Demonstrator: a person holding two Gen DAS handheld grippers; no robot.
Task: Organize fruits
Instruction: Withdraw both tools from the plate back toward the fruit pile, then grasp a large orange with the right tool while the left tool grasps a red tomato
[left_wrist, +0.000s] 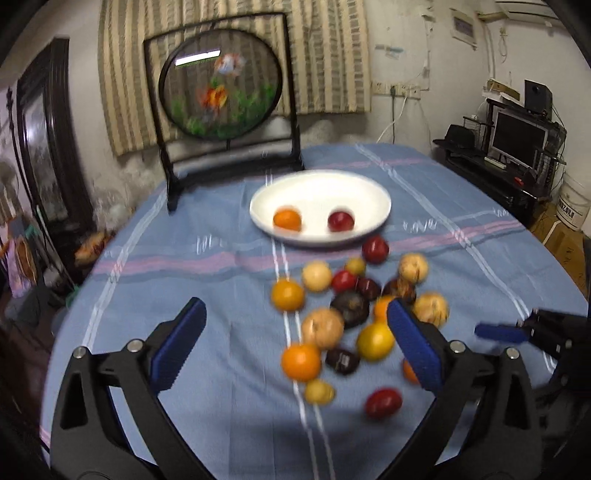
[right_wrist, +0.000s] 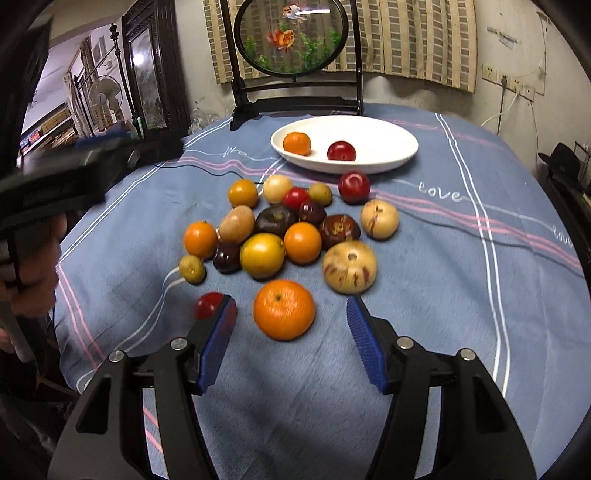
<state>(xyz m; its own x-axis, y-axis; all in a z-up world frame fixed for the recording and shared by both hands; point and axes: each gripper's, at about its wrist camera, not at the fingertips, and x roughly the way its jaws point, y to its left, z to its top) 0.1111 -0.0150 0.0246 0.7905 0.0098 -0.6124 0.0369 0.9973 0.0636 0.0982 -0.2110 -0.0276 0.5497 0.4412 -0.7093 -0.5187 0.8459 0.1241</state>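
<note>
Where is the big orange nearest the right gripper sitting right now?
In the right wrist view, the big orange lies on the blue tablecloth at the near edge of the fruit pile, just ahead of the open right gripper, untouched, beside a small red fruit.

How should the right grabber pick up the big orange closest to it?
Grip the big orange across its round middle, coming straight forward and down. It sits alone on the tablecloth, already lined up between the open right gripper pads, with clear space on both sides.
</note>
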